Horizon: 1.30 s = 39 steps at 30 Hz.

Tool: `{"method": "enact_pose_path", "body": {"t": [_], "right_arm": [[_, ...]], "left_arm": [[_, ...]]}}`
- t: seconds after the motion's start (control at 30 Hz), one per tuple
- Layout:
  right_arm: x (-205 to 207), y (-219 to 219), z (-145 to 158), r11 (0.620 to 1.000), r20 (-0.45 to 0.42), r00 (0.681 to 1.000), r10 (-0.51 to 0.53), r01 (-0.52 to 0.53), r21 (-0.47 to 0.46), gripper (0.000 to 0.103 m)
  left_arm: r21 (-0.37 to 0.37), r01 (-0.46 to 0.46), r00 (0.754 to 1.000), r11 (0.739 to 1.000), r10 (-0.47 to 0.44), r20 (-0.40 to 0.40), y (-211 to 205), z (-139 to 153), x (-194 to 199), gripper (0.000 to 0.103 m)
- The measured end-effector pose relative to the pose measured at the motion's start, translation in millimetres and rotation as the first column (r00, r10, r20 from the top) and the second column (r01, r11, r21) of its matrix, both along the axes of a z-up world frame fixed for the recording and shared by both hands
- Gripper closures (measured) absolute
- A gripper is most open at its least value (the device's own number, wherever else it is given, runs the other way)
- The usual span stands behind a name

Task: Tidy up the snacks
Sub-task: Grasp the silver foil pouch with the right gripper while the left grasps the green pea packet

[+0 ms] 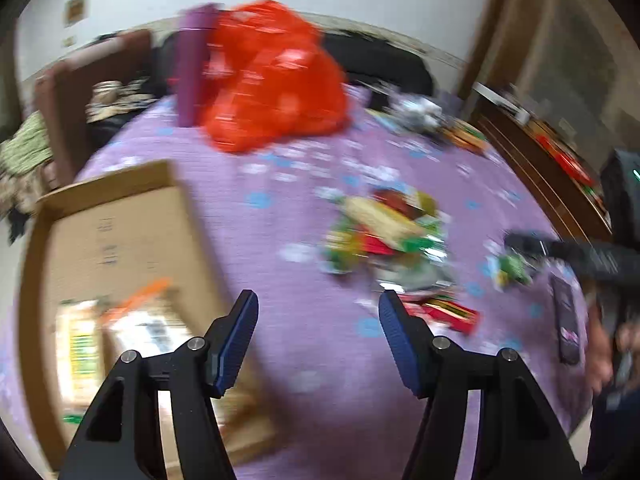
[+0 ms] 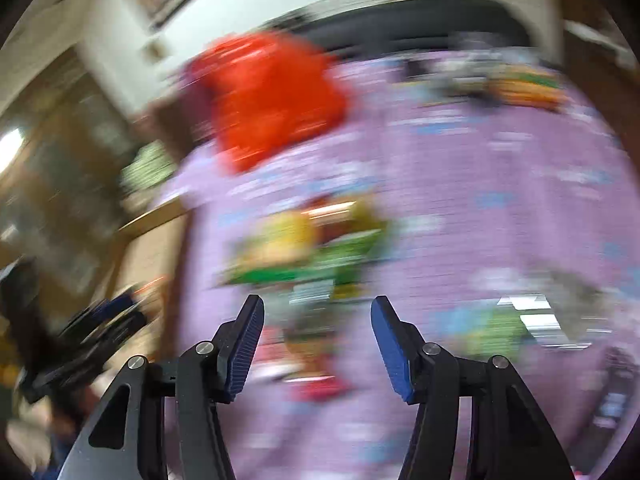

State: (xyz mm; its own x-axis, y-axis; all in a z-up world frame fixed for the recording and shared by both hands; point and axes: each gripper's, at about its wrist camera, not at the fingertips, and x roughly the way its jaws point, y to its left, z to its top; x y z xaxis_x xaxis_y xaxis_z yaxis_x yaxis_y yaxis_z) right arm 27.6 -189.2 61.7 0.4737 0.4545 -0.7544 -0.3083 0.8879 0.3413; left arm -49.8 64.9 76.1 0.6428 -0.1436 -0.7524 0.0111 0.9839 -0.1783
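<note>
Both claws stand about half open and hold nothing. Between the blue pads of the left gripper (image 1: 318, 312) only the purple cloth shows, and between the pads of the right gripper (image 2: 317, 316) only blurred snack packets that lie on the cloth below, not in the grip. Both pictures are smeared, the right wrist view very much.

The table (image 1: 320, 380) is covered with a purple cloth with pale flowers. At its left edge stands an open cardboard box (image 1: 120, 232), and in its near part lie some packets (image 1: 120, 332) that seem to be already sorted; I cannot read what they are. Near the middle of the table is the main pile of snacks (image 1: 384, 232), green, red and yellow wrappers mixed together. A flat red packet (image 1: 444, 314) lies just beside the left claw's right finger, and a small green packet (image 1: 512, 268) lies toward the right edge, close to the tip of the right gripper as the left wrist view shows it. At the far edge are a red plastic bag (image 1: 272, 80) and a purple bottle (image 1: 194, 64), with more clutter at the far right corner.

I judge that the step in hand is the reach for new packets, with both claws empty over the loose snacks. The next move calls for lowering one claw over a single packet at the edge of the pile, closing on its thin side, and carrying it to the box. Wrappers overlap, so two may come up together.
</note>
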Motion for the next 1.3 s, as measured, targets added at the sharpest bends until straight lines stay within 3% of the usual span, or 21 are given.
{"method": "enact_pose_path", "body": {"t": [0.07,0.13,0.3,0.4,0.5,0.67,0.87,1.03,1.17,1.3], "right_arm": [[18.8,-39.6,-1.1,0.989,0.003,0.995,-0.099,0.099,-0.113,0.043],[31.9,-66.3,-1.3,0.969,0.024,0.983,-0.182,0.184,-0.162,0.042],[68.7,-104.5,-26.3,0.927,-0.035,0.957,-0.287,0.268,-0.264,0.038],[74.2,-106.6,-40.3,0.929,-0.076,0.958,-0.278,0.248,-0.275,0.038],[63.1,-96.7,-46.3,0.955,-0.103,0.971,-0.216,0.189,-0.228,0.038],[38.7,-57.6,-55.6,0.992,-0.172,0.985,-0.018,-0.004,-0.126,0.036],[41.7,-51.9,-59.9,0.985,-0.131,0.988,-0.076,0.054,-0.167,0.036],[43.6,-34.0,-59.9,0.974,-0.074,0.995,-0.062,0.045,-0.22,0.036],[39.6,-25.7,-67.2,0.974,-0.084,0.996,-0.021,0.001,-0.228,0.036],[38.2,-29.9,-69.5,0.971,-0.058,0.997,-0.042,0.027,-0.236,0.04]], "left_arm": [[-0.004,0.07,0.997,0.998,-0.07,-0.014,-29.9,-5.7,6.2,0.041],[-0.008,0.117,0.993,0.993,-0.117,-0.031,-51.5,-11.1,10.3,0.041],[-0.016,0.184,0.98,0.983,-0.184,-0.073,-87.8,-24.0,18.6,0.041],[-0.016,0.195,0.976,0.981,-0.195,-0.093,-96.8,-28.1,20.9,0.041],[-0.007,0.193,0.976,0.981,-0.193,-0.098,-98.0,-28.7,24.3,0.041],[0.003,0.2,0.975,0.98,-0.198,-0.098,-101.7,-26.9,25.6,0.041],[0.021,0.221,0.971,0.975,-0.218,-0.098,-113.8,-25.8,30.4,0.041],[0.039,0.233,0.969,0.972,-0.228,-0.091,-125.0,-20.9,38.9,0.037],[0.072,0.236,0.97,0.969,-0.23,-0.076,-131.9,-15.6,45.3,0.036],[0.072,0.234,0.97,0.97,-0.228,-0.086,-136.8,-16.7,54.8,0.034]]}}
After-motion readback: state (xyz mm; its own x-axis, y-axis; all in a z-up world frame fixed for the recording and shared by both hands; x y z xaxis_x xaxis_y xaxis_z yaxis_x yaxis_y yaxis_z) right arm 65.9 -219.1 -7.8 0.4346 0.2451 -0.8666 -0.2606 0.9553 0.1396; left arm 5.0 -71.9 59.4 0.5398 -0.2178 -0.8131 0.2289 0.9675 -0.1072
